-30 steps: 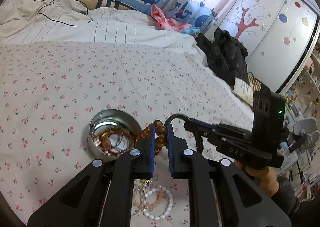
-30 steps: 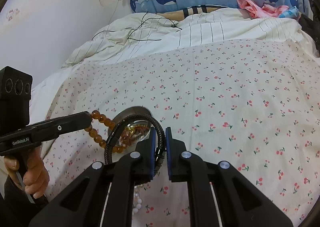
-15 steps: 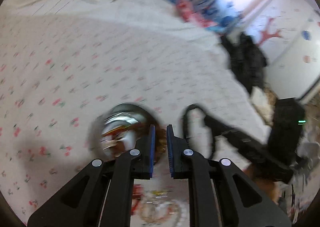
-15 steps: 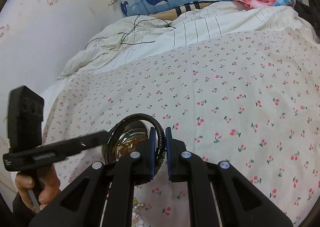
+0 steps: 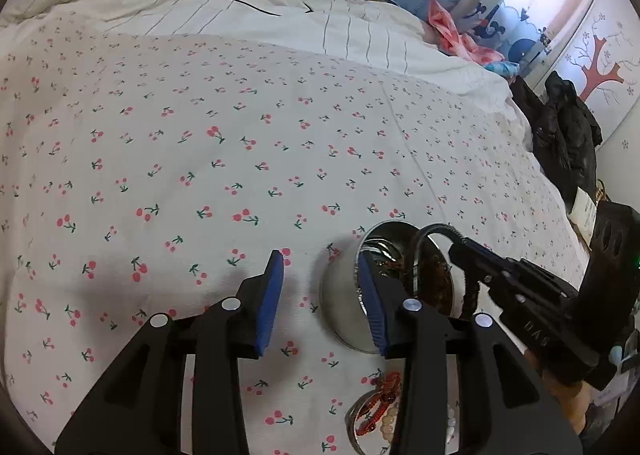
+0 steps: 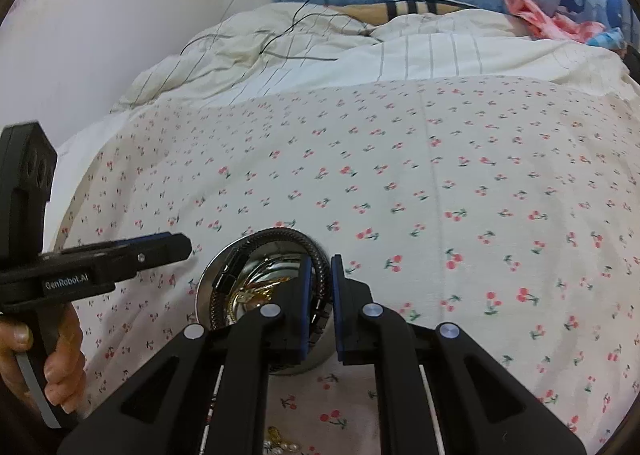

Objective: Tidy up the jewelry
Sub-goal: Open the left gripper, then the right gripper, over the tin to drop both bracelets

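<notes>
The left tongs (image 5: 320, 295) have just been opening and stand spread with nothing between them, just beside the metal bowl (image 5: 340, 311), while the right tongs (image 6: 320, 295) pinch a dark braided bracelet (image 6: 296, 235) whose loop hangs over the bowl's mouth. That looks like the drop-off step: the next move calls for lowering the loop inside the rim and letting go. More jewelry, a red bracelet (image 5: 380, 401) among it, lies on the cherry-print bed (image 5: 200, 175) near the bowl, waiting its turn.
</notes>
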